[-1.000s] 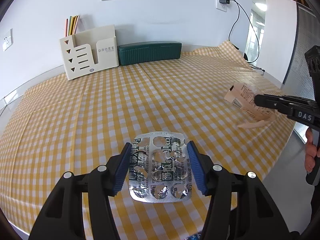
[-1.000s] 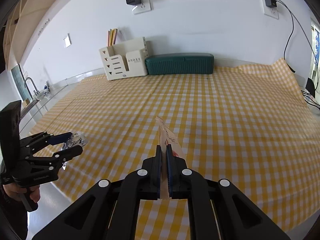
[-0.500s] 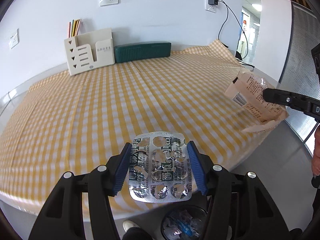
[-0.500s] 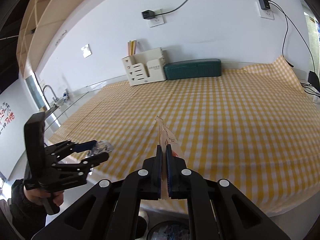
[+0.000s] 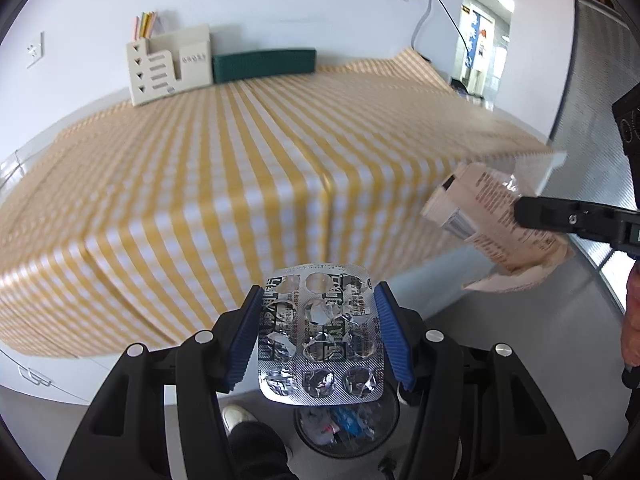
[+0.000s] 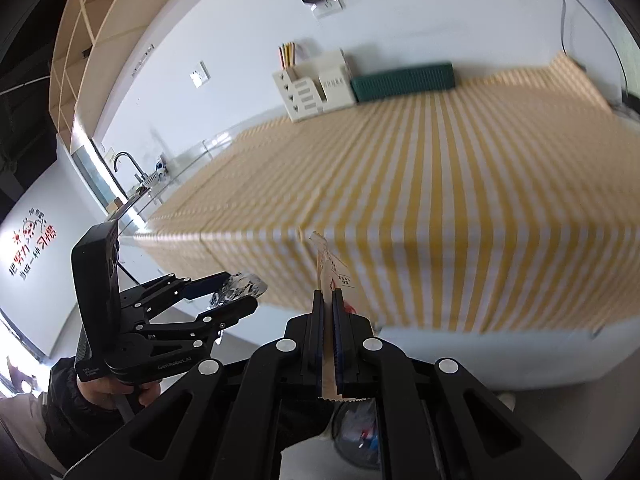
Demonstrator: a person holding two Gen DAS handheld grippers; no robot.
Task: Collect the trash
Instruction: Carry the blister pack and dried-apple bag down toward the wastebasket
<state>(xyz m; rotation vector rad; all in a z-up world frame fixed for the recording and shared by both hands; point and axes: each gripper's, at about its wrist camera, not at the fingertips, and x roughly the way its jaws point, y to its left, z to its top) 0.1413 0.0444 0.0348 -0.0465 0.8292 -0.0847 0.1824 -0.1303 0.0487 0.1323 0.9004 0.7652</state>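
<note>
Used blister pack [image 5: 320, 336], light, stiff, crinkly foil, edge-clamped by left hand-held gripper [image 5: 318, 334]; limp paper sachet [image 6: 330, 280] pinched flat in right hand-held gripper [image 6: 329, 320].

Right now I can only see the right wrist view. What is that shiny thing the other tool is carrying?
Observer: It is a used blister pack with its foil pockets torn open. The jaws of the left gripper clamp it by its two side edges.
Operator: And the thin strip right in front of me?
Observer: You see it edge-on. Seen flat from the left wrist view, it is a beige wrapper with printed text and a barcode.
Operator: Where would the shiny thing go?
Observer: Probably the round bin on the floor. It sits directly below the blister pack and has trash in it.
</note>
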